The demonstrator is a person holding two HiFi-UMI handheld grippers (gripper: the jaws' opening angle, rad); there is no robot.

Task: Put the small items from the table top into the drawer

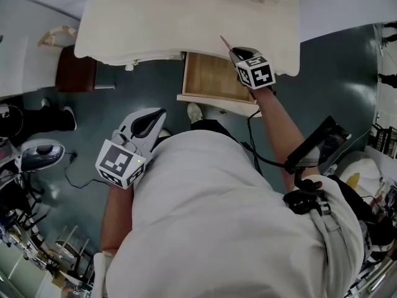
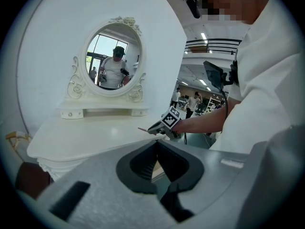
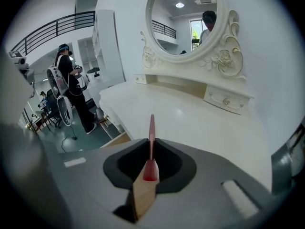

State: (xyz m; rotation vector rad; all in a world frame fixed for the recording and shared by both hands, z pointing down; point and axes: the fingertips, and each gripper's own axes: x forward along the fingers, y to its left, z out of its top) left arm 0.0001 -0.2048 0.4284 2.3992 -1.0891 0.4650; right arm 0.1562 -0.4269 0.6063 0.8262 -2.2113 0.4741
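Shirt: the person's white shirt (image 1: pixel 236 228) fills the lower head view and hides most of both arms.
Left claw: the left claw (image 2: pixel 156 144) has its jaws drawn together with nothing between them. It hangs low at the person's left side, well apart from the drawer (image 1: pixel 208 76).
Right claw: the right claw (image 3: pixel 150 149) is clamped on a slim red stick (image 3: pixel 151 125), jaws parted only by the stick's thickness.
Stick: it juts straight out beyond the jaw tips, at the front edge of the white worktop (image 3: pixel 190 118), with the open drawer just beside and below it.
Drawer: pulled out under the worktop, bare pale wood showing inside.
Mirror: the oval mirror (image 3: pixel 183 18) stands at the worktop's back.
Hard to tell: whether the stick's tip touches the worktop. Its rear end is buried between the jaws, so what kind of item it is stays unclear.
Cut off: the drawer's back part lies under the worktop's overhang. A dark red-brown stool (image 1: pixel 74 70) is half hidden by the worktop's left end.
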